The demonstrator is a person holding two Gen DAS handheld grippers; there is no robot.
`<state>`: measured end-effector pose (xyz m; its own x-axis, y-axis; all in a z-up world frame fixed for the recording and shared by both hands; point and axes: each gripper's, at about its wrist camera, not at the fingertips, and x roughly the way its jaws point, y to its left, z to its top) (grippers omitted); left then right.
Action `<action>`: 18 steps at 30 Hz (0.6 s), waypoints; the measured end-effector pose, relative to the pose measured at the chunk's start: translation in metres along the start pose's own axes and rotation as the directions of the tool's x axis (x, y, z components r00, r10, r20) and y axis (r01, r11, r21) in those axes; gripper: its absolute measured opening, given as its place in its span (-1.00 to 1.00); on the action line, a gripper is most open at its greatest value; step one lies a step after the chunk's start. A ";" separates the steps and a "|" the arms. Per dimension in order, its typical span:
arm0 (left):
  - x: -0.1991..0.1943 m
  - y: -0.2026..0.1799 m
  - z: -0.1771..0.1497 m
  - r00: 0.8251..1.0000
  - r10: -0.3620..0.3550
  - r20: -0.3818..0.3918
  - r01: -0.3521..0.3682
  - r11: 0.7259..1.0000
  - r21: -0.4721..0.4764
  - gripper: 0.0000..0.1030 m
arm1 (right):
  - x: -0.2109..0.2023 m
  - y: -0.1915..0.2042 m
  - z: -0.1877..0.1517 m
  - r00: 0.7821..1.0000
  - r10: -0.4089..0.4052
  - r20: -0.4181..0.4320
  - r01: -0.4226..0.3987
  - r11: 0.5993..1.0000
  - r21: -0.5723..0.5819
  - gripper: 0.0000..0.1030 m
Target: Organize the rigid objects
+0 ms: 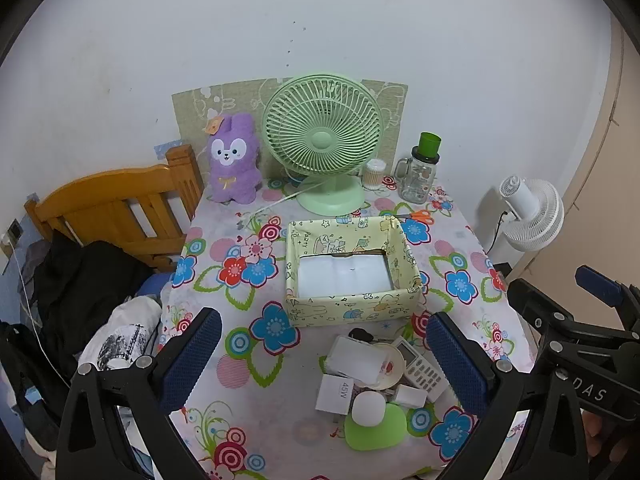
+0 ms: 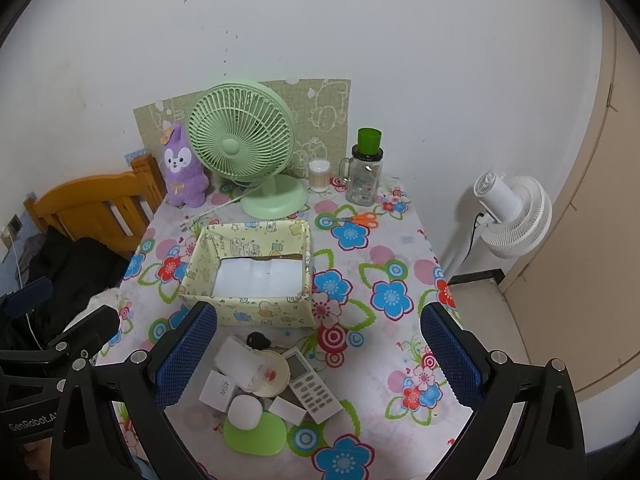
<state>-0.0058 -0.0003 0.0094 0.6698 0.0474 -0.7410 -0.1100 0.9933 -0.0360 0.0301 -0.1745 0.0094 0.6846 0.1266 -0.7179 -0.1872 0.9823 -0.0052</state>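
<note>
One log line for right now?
left hand-held gripper: open, empty | right hand-held gripper: open, empty | box: empty | clutter pile: untouched

The white charger block [image 1: 333,394] reads "45W". The left gripper's body [image 2: 30,420] reads "GenRobot.A", apparently cut off.

Both views are evenly and softly lit, moderately bright, with a cool, slightly bluish cast. The white wall [image 1: 320,20] darkens toward the rim from 9 to 3 o'clock. Black vignette fills the corners. Fisheye bending curves the door frame [image 2: 612,120] at 3 o'clock. Shadows are faint and soft; the white floor fan [image 1: 532,212] casts one leftward. The centre stays sharp, without glare.
</note>
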 end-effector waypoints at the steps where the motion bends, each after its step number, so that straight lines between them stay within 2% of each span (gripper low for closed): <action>1: 0.001 0.000 0.000 1.000 0.000 0.000 0.000 1.000 -0.001 1.00 | 0.000 0.000 0.001 1.000 0.000 0.000 0.000 1.000 -0.001 0.99; 18: 0.002 0.000 -0.001 1.000 0.000 -0.001 0.000 1.000 -0.002 1.00 | 0.000 0.000 0.005 1.000 -0.008 0.004 0.008 1.000 -0.003 0.99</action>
<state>-0.0058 -0.0007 0.0073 0.6688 0.0473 -0.7420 -0.1116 0.9931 -0.0374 0.0339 -0.1733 0.0126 0.6890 0.1195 -0.7148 -0.1838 0.9829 -0.0129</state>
